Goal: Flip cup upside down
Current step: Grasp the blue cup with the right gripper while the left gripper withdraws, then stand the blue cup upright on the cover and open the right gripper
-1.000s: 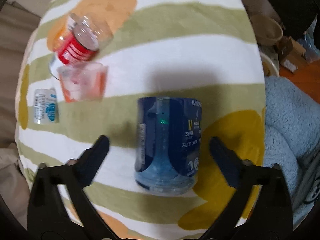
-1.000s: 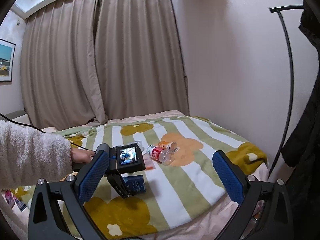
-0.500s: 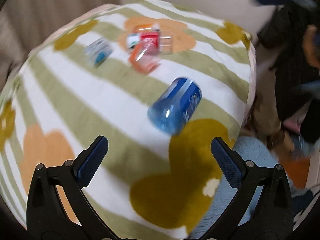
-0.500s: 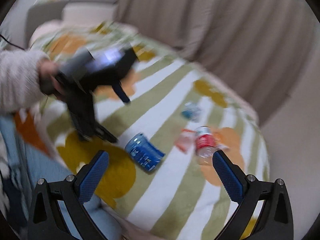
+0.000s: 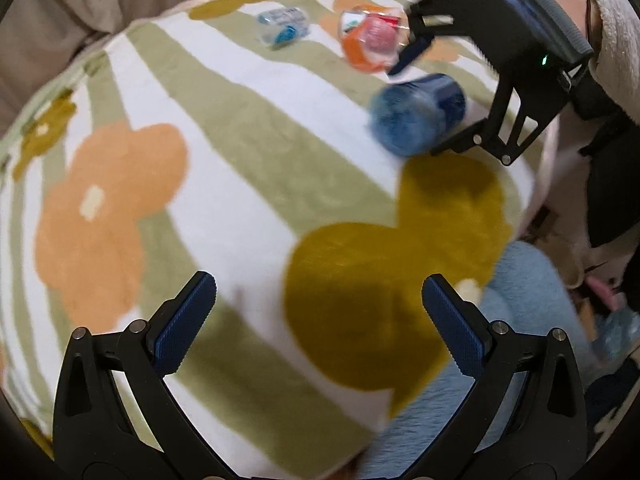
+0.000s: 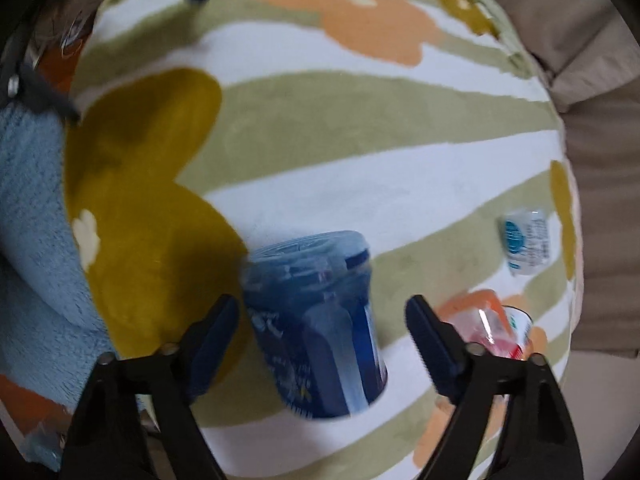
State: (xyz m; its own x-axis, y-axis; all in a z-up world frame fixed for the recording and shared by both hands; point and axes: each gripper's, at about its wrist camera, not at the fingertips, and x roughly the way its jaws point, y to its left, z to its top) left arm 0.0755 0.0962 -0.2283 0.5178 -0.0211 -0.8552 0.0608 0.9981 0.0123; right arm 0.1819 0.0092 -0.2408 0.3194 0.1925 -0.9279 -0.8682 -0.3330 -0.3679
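My right gripper has its jaws spread wide on either side of the blue cup, neither pad touching it as far as I can tell, though the picture is smeared. The cup lies on the striped flower blanket, at the edge of a mustard flower, tilted or on its side; which end is the mouth I can't say for certain. From my left wrist camera the same cup sits far across the blanket with my right gripper around it. My left gripper is open too, holding nothing, well apart from the cup and hanging over the near end of the blanket.

I judge the step in hand to be the grasp before the flip. To do it well I'd centre the cup between the pads so both meet its wall together, and close around the middle of the body, not at the rim, since thin plastic probably squashes and slips. The blanket is soft, so I'd lift clear before turning my wrist and set the mouth down flat on a level patch, or the cup may tip over.

Just beside my right finger lie an orange cup and a red-labelled container; a small white and blue tub is farther off. I'd keep the outer finger from nudging those as I close
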